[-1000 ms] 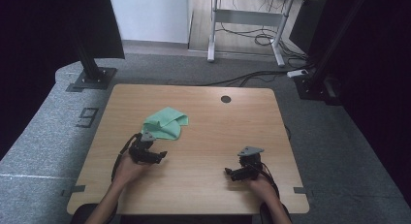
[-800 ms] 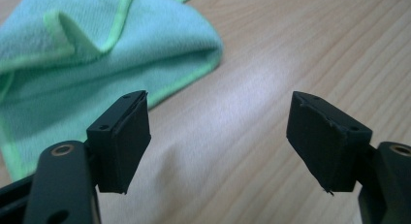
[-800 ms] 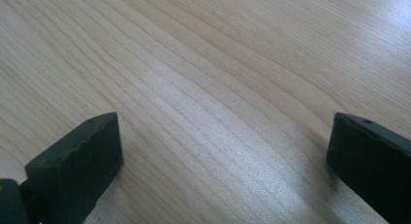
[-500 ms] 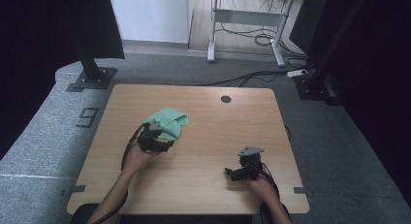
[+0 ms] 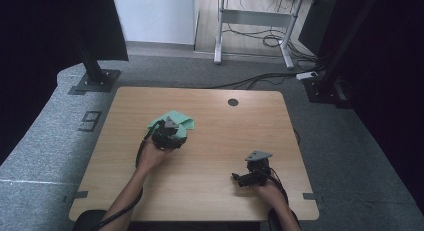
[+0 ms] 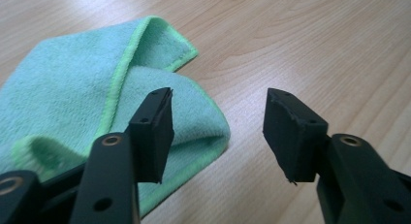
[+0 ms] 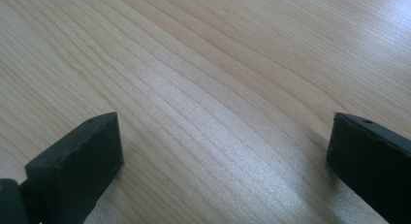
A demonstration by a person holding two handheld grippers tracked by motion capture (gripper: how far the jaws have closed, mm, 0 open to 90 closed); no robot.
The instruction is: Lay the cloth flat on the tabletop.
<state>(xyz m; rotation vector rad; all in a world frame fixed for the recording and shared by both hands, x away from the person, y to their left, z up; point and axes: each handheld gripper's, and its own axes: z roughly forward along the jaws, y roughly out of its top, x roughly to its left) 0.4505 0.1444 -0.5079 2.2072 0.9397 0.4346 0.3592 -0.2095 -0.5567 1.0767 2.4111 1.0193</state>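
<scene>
high view: the left hand-held gripper has moved up the frame from the near-left part of the counter and now sits over the near edge of the green cloth, which lies crumpled left of centre. a second ago it was short of the cloth; now it overlaps it. the right hand-held gripper sits in the lower right, where it was, well apart from the cloth.

left gripper view: the left hand-held gripper has just been closing its jaws, yet they are still apart, with bare wood in the gap. the cloth fills the upper left; its folded corner lies under the left jaw and reaches partly into the gap, but the pads don't press on it. i judge a pinch of that corner is starting, not yet made.

right gripper view: the right hand-held gripper has its jaws wide apart over bare counter, holding nothing.
</scene>
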